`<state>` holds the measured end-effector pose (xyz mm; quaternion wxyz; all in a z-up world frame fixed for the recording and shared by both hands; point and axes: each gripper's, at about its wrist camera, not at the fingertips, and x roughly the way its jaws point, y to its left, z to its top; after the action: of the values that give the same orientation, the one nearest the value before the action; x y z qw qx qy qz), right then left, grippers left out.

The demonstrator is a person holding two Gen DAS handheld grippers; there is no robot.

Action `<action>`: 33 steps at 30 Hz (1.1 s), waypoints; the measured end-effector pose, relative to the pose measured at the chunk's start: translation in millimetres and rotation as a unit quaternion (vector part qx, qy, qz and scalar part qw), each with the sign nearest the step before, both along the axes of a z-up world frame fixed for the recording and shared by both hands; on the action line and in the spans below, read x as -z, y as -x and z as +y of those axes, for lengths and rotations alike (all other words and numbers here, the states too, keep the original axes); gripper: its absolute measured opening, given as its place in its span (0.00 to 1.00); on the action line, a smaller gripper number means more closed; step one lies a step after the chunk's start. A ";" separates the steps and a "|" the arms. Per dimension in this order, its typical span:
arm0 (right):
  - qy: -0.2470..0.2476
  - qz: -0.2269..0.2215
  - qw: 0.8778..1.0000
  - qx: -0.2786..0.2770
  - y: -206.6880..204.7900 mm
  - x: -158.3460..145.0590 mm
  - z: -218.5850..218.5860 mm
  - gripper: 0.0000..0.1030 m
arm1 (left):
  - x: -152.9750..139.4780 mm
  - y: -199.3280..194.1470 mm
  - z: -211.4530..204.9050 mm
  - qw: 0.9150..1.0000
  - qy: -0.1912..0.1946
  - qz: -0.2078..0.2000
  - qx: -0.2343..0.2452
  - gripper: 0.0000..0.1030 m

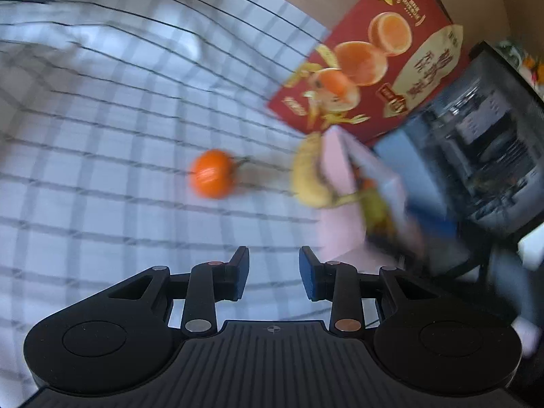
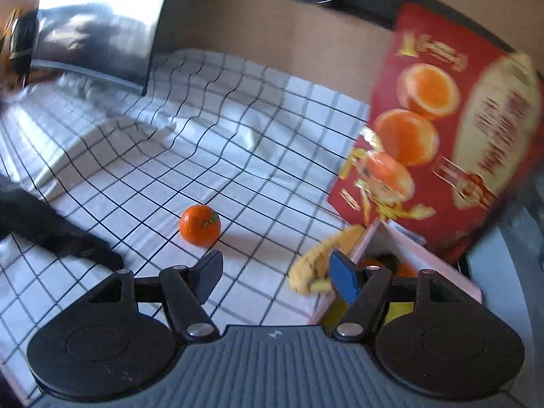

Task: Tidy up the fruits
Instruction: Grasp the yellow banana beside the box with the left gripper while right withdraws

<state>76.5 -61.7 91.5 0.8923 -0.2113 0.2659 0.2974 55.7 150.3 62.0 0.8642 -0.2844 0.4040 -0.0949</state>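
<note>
An orange tangerine (image 1: 212, 173) lies on the checked cloth, ahead of my left gripper (image 1: 273, 277), which is open and empty. It also shows in the right wrist view (image 2: 200, 225), just ahead and left of my right gripper (image 2: 275, 275), open and empty. A yellow banana (image 1: 307, 173) leans over the rim of a pink box (image 1: 335, 166); in the right wrist view the banana (image 2: 319, 261) rests against the pink box (image 2: 438, 261), close to my right fingertip (image 2: 343, 273). Orange fruit (image 2: 404, 268) lies inside the box.
A red carton printed with oranges (image 1: 380, 57) stands behind the pink box, also in the right wrist view (image 2: 442, 129). A shiny metal appliance (image 2: 102, 27) stands at the far left. A dark object (image 2: 57, 234), probably the other gripper, lies on the cloth (image 2: 238, 129).
</note>
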 end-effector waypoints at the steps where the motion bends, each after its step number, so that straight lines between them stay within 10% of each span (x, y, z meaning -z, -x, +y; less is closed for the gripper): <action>1: -0.004 0.002 1.000 0.009 6.7 1.0 -7.3 0.67 | -3.9 -12.7 -6.4 1.000 -0.003 0.000 0.008 0.35; 14: -0.016 0.039 0.991 0.126 68.5 29.6 -68.9 0.67 | -6.4 -206.0 -93.3 0.969 -0.189 0.046 0.151 0.35; 33: -0.048 0.120 0.965 0.228 71.1 63.6 -112.8 0.67 | 35.0 -235.1 -116.2 0.951 -0.225 0.069 0.200 0.42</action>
<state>5.4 -174.5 27.9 0.9073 -0.0645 0.3973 0.1215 290.8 34.2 27.0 0.8392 -0.0014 0.5219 -0.1527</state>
